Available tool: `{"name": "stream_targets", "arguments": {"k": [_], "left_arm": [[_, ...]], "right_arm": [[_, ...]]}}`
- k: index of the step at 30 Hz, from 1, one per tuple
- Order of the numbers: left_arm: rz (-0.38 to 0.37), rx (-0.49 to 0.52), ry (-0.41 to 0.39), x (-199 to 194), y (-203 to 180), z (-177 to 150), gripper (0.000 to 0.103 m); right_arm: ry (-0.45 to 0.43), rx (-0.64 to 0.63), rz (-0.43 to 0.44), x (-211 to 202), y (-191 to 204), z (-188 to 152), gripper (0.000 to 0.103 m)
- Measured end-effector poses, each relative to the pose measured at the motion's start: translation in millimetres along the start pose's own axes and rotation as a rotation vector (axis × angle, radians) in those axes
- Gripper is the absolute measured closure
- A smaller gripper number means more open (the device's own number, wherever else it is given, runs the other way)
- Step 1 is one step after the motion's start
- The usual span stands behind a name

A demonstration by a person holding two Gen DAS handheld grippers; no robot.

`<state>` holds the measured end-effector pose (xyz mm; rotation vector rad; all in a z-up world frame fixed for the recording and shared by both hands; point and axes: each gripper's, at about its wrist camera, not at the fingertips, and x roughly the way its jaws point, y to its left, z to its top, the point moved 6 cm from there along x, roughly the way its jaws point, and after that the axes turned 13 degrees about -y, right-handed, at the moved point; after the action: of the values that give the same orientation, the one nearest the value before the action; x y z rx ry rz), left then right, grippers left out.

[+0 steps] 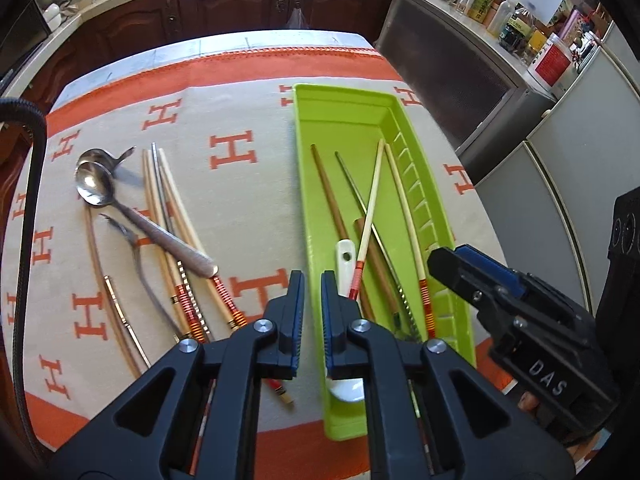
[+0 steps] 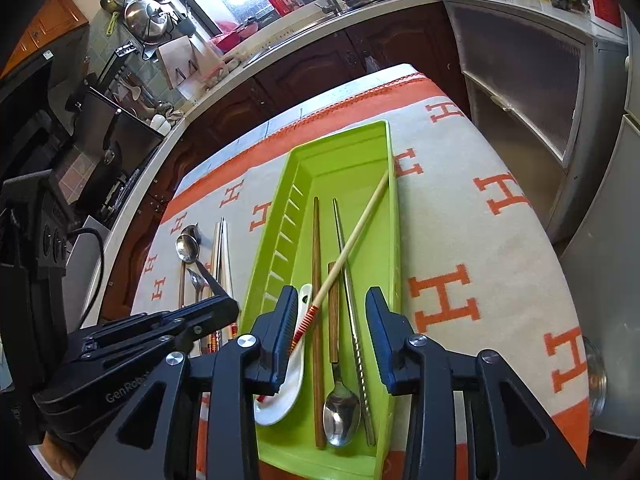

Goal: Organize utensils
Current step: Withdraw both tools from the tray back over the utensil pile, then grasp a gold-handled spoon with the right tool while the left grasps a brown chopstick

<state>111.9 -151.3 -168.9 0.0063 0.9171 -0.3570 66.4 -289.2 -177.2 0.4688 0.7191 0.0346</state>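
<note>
A lime-green tray (image 1: 348,120) (image 2: 344,136) lies lengthwise on the H-patterned cloth. It holds brown wooden chopsticks (image 2: 317,280), a metal chopstick (image 2: 344,252), a white ceramic spoon (image 2: 280,404), a metal spoon (image 2: 340,412) and a cream chopstick with a red-banded end (image 2: 352,240) lying slanted across the others. My right gripper (image 2: 332,328) hangs open over the tray's near end, the red end beside its left finger. My left gripper (image 1: 312,300) stands narrowly open over the tray's left rim, holding nothing. Left of the tray lie metal spoons (image 1: 94,184) and several chopsticks (image 1: 172,208).
A black cable (image 1: 32,160) hangs at the far left. Dark wooden cabinets (image 1: 240,4) run behind the table, and a grey cabinet (image 1: 460,72) with jars on top stands at the right. A glass jar (image 2: 596,380) sits at the table's right edge.
</note>
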Motion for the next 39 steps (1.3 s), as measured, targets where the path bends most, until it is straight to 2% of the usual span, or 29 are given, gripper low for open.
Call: {"name": "stream_targets", "arguments": {"k": [2,4,5,17,24,28,33,39], "left_arm": [[0.006,-0.006,-0.012,-8,6,-2,0.080],[0.008,-0.010,-0.033,-16,11,-2,0.056],[0.009,-0.010,-0.048,-20,13,-2,0.054],[0.057,-0.001,-0.150,-69,40,-3,0.054],[0.149,-0.003,-0.274,-108,92,0,0.054],[0.181,-0.038,-0.308,-122,128,-2,0.054],[0.161,-0.121,-0.287,-128,172,-8,0.054],[0.181,-0.189,-0.246,-118,213,-18,0.054]], "right_arm": [[0.002,-0.001,-0.002,-2,2,-3,0.067],[0.003,-0.004,-0.003,-4,3,-5,0.067],[0.003,-0.007,-0.004,-5,5,-5,0.067],[-0.011,-0.080,0.010,-24,41,-10,0.067],[-0.013,-0.169,0.053,-30,86,-10,0.067],[-0.006,-0.214,0.070,-24,116,-10,0.066],[0.035,-0.248,0.100,-4,151,-15,0.066],[0.107,-0.299,0.158,28,187,-32,0.066]]}}
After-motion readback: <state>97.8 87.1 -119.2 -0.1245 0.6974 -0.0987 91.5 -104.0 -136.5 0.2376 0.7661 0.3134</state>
